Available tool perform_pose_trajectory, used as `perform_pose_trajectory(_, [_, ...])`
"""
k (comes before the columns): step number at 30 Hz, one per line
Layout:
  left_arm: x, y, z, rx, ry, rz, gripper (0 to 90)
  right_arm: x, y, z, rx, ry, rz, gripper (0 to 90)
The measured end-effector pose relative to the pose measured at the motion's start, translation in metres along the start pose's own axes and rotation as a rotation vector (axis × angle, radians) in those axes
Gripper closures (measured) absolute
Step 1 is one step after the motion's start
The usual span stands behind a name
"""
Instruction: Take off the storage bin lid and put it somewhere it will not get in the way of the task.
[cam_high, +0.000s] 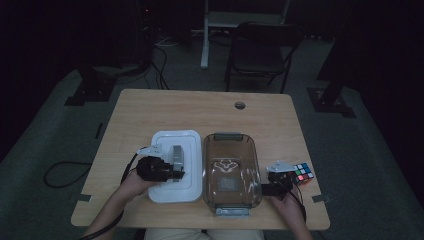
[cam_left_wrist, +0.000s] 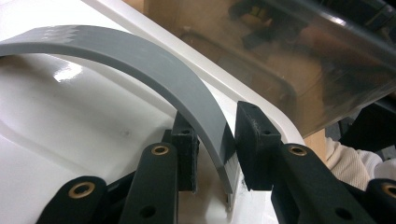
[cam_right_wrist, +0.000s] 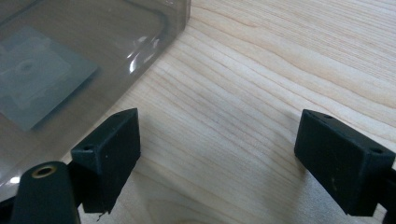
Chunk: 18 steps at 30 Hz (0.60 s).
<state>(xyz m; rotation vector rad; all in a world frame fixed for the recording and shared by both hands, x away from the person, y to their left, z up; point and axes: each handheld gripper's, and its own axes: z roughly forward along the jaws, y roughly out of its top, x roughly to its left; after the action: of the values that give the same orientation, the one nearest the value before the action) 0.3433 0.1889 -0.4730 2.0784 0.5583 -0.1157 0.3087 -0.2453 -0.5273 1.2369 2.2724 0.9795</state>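
White lid lies flat at lower centre-left of the high view, long axis running up-down in frame, grey handle arching up off its top. Left gripper is pinched on that handle – in the left gripper view the black pads sit tight on both faces of the grey strip. Clear container sits just right of the lid, same long axis. Light wood bench; dim room, grey floor, black chair beyond. Right gripper low at the container's right edge, jaws spread wide over bare wood, holding nothing. Colour cube just to its right. Both forearms enter from the bottom edge.
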Motion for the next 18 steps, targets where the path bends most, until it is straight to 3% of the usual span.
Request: perform_pose_trajectory(18, [0.026, -0.017, 0.034, 0.057, -0.032, -0.046, 70.4, 0.0, 0.0, 0.0, 0.0, 0.0, 0.0, 14.3])
